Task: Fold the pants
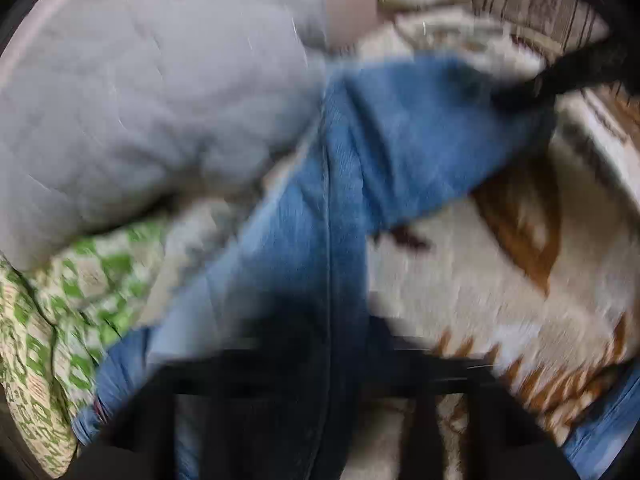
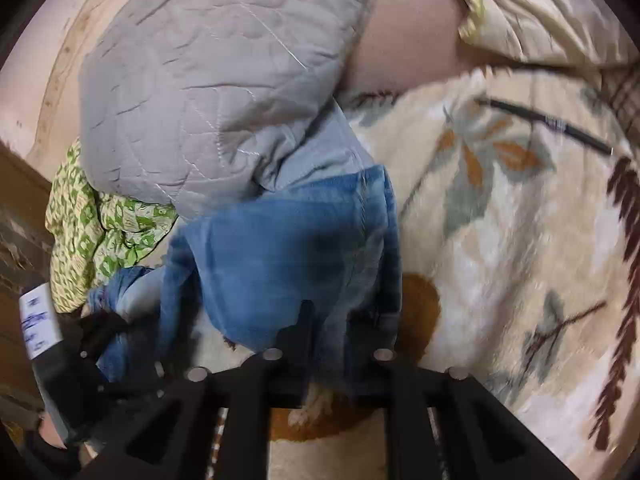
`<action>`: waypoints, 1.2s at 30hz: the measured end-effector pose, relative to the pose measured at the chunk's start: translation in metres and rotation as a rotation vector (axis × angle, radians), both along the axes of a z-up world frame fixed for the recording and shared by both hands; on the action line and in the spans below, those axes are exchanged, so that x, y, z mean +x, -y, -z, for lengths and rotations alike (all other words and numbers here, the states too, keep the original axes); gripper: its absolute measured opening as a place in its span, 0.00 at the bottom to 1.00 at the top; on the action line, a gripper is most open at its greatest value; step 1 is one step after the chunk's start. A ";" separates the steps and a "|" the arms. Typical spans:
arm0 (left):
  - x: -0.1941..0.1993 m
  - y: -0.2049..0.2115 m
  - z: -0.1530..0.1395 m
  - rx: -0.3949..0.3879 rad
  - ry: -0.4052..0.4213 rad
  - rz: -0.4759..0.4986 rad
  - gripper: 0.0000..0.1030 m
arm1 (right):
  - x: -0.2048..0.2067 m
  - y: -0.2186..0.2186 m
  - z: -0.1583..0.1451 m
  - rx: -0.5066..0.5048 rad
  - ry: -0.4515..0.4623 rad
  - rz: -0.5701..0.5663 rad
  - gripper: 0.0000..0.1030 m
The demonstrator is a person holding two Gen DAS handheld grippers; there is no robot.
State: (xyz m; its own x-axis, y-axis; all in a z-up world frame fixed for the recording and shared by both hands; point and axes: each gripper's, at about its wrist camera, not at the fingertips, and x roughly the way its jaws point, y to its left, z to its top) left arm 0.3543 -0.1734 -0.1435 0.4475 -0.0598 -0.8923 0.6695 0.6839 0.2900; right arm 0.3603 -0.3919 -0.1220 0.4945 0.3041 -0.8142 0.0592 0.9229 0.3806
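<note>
Domestic setting, most likely a bedroom or sleeping area in a home. Soft furnishings are seen throughout: a cream plush blanket (image 2: 500, 240) printed with leaves in orange, grey-green and brown is spread to the right of the jaws and beneath them; a grey quilted cover (image 2: 224, 80) is heaped ahead of the jaws and to their left; a crumpled green-and-cream patterned cloth (image 2: 92, 220) is lodged under that heap, further left. A pale cream bedspread (image 2: 540, 12) is bunched ahead and to the right. A pinkish wall surface (image 2: 404, 36) is visible behind the bedding. Blue denim pants (image 2: 280, 256) are laid across the blanket just ahead of the jaws, as laundry.
</note>
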 end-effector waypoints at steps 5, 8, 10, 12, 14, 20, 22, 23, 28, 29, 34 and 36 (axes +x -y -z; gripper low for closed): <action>-0.034 -0.015 -0.027 -0.088 0.023 0.088 0.03 | -0.025 -0.011 -0.050 -0.201 0.147 -0.108 0.03; -0.067 -0.017 -0.060 -0.160 0.043 0.177 0.03 | -0.041 -0.001 -0.092 -0.306 0.240 -0.120 0.02; -0.084 -0.015 -0.071 -0.189 0.018 0.233 0.03 | -0.051 0.014 -0.110 -0.323 0.266 -0.113 0.02; -0.092 -0.014 -0.070 -0.208 -0.043 0.250 0.03 | -0.057 0.037 -0.106 -0.300 0.182 -0.073 0.02; -0.096 -0.010 -0.059 -0.198 -0.079 0.251 0.03 | -0.060 0.048 -0.086 -0.284 0.118 -0.063 0.02; -0.089 0.005 0.000 -0.084 -0.239 0.184 0.03 | -0.066 0.054 -0.007 -0.337 -0.101 -0.070 0.02; -0.096 0.006 0.004 -0.049 -0.230 0.200 0.04 | -0.071 0.054 0.001 -0.328 -0.120 -0.065 0.06; -0.098 0.004 0.000 -0.057 -0.217 0.199 0.05 | -0.074 0.055 0.000 -0.329 -0.121 -0.059 0.10; -0.103 -0.022 -0.053 -0.196 -0.107 0.091 0.95 | -0.094 0.068 -0.050 -0.336 -0.012 0.056 0.94; -0.108 -0.032 -0.070 -0.245 -0.044 0.071 0.96 | -0.102 0.068 -0.063 -0.334 0.043 0.076 0.98; -0.123 -0.076 -0.113 -0.338 0.034 -0.020 0.96 | -0.134 0.048 -0.114 -0.345 0.194 0.110 0.98; -0.121 -0.097 -0.119 -0.365 0.042 -0.073 0.96 | -0.146 0.028 -0.129 -0.387 0.250 0.102 0.98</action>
State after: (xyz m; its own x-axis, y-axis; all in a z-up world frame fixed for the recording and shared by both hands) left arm 0.2338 -0.0760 -0.0250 0.4978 -0.3367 -0.7993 0.6078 0.7928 0.0445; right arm 0.2143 -0.4201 0.0071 0.7012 -0.0586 -0.7105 0.1078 0.9939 0.0243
